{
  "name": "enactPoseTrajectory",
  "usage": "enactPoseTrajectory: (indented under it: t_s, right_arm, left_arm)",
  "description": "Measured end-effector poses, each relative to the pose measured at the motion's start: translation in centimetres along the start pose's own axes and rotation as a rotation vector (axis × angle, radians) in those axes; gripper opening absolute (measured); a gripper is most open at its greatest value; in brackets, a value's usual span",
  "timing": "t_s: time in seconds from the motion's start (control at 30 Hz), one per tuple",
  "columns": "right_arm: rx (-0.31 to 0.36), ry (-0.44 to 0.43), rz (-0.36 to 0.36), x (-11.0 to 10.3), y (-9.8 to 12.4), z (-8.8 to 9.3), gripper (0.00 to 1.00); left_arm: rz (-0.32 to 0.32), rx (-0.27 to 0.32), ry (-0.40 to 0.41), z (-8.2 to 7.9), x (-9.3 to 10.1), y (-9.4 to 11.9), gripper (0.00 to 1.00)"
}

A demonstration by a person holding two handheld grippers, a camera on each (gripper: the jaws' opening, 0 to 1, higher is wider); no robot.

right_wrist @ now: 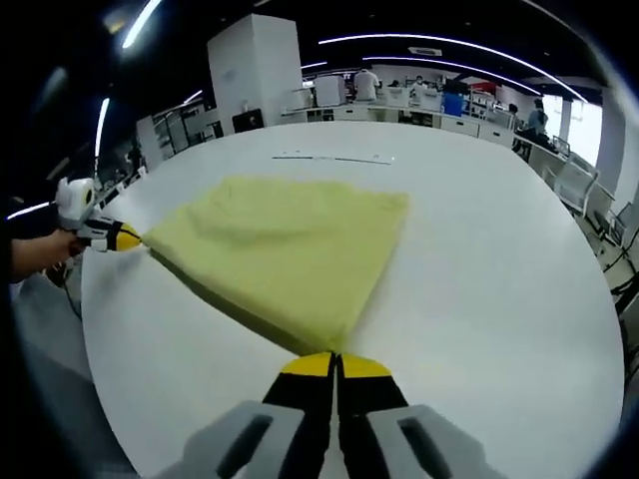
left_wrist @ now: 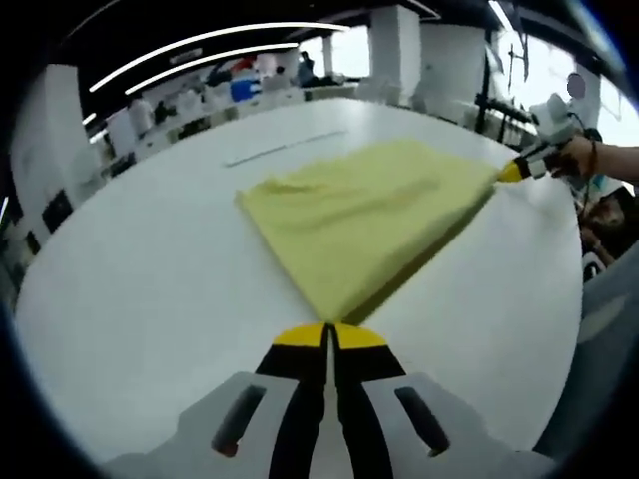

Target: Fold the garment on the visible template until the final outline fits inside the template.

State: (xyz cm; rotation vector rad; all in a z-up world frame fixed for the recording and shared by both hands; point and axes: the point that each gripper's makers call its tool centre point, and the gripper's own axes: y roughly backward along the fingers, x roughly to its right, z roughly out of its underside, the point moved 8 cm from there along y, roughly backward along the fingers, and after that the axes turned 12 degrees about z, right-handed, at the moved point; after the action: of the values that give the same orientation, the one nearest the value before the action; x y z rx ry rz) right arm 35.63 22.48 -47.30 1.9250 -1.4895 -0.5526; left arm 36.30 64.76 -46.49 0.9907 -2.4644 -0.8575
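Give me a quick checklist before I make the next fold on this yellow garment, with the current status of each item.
1. Left gripper shut on a corner of the yellow garment: ok.
2. Right gripper shut on the other near corner: ok.
3. Edge between the two grippers pulled straight: ok.
4. Whole garment on the white table: ok.
5. Template outline located: cannot tell; a faint line lies beyond the garment.
6. Far edge flat: not ok, slightly rumpled.

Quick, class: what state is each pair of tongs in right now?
Left tongs: shut on the yellow garment.
Right tongs: shut on the same garment.
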Motion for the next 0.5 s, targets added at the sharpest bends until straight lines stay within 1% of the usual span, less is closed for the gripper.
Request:
enactPoseTrajectory:
  t_s: [0.07,0.33,0.4,0.5]
  right_arm:
    - [-0.004,0.005,-0.002,-0.3,0.3,0.2,0.00]
    - [-0.015,0.002,-0.019,-1.0,1.1,1.2,0.00]
    - [-0.019,-0.001,-0.021,-1.0,1.3,1.5,0.00]
    - [-0.024,-0.004,-0.025,-1.3,1.7,1.8,0.00]
  left_arm:
    - [0.005,0.002,0.011,0.1,0.0,0.3,0.00]
    - [0.004,-0.026,0.025,0.7,0.4,0.9,0.00]
    - [0.010,-0.026,0.060,1.0,0.5,1.1,0.00]
    - [0.009,-0.025,0.085,1.2,0.6,1.4,0.00]
